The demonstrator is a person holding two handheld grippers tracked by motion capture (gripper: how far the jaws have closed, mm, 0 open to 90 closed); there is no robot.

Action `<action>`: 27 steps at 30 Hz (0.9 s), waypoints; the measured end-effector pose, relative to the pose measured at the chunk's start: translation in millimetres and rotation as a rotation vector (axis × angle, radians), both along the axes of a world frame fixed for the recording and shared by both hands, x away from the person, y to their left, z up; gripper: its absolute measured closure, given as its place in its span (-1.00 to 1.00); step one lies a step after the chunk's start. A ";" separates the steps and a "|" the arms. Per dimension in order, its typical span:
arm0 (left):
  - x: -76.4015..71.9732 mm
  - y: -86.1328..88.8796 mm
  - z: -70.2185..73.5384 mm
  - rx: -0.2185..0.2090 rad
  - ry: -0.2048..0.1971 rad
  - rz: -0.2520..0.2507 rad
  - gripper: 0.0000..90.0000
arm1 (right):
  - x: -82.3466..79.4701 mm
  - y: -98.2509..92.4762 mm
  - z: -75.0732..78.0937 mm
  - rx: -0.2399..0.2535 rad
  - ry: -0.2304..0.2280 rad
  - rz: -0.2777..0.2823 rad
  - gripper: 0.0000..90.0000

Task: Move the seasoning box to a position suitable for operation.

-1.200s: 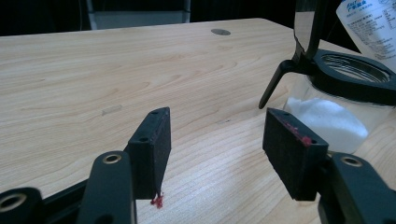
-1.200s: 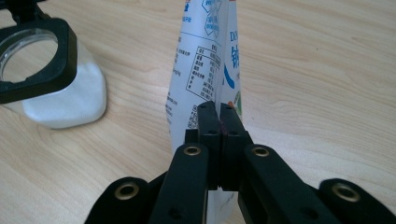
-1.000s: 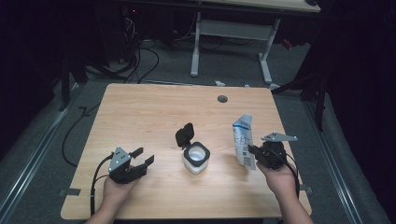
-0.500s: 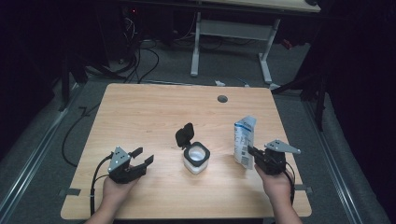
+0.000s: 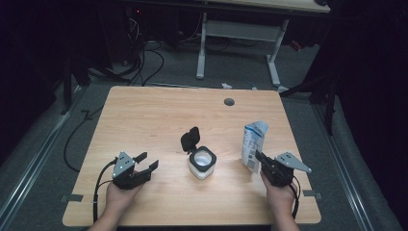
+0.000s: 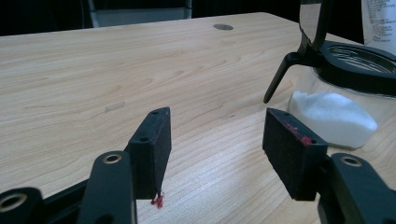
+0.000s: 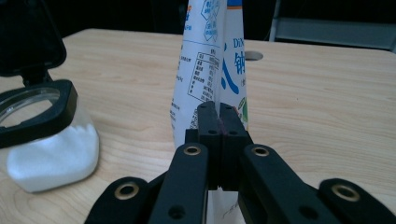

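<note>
A wooden table (image 5: 159,120) is seen from above, with a small round grommet (image 5: 229,101) set into it near the far edge. A jar (image 5: 202,162) stands near the table's middle; it holds white powder in its lower part, and its black lid (image 5: 190,139) is hinged open and tilted up on the jar's far-left side. Right of the jar, a white pouch (image 5: 252,145) with blue print is held upright. The pouch is clamped at its near edge by the right gripper (image 5: 262,160); in the right gripper view its pads (image 7: 208,123) are pressed together on the pouch's thin seam (image 7: 219,70), with the jar (image 7: 44,140) to the left of it. Left of the jar and well apart from it, the left gripper (image 5: 146,161) is rested near the table's near edge. Its jaws are held apart with nothing between them; in the left gripper view bare wood is seen between the pads (image 6: 152,144), and the jar (image 6: 343,105) lies beyond them to the right.
</note>
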State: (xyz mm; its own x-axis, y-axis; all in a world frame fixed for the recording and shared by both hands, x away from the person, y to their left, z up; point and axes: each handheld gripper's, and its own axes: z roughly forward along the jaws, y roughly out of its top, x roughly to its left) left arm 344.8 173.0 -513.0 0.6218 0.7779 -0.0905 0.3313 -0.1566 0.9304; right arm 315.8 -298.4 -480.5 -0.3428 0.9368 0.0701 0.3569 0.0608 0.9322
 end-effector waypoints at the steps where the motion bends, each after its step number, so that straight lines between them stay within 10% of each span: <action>1: 0.1 0.2 0.0 -0.001 0.000 0.001 -0.05 | -0.2 -0.2 -1.3 0.010 -0.011 -0.005 1.00; 15: 1.5 2.6 -1.3 -0.002 0.006 0.012 -0.05 | 0.1 -1.5 -17.3 0.081 -0.092 -0.037 1.00; 27: -2.7 6.6 -1.3 0.000 0.005 0.020 -0.06 | 3.6 -2.1 -15.7 0.040 -0.124 -0.047 1.00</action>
State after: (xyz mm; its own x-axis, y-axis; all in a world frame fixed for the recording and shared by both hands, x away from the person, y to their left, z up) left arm 342.1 179.5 -514.3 0.6059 0.7900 -0.0937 0.3389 -0.1498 0.9288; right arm 319.4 -300.5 -496.2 -0.3066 0.9494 0.0681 0.2406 0.0081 0.9706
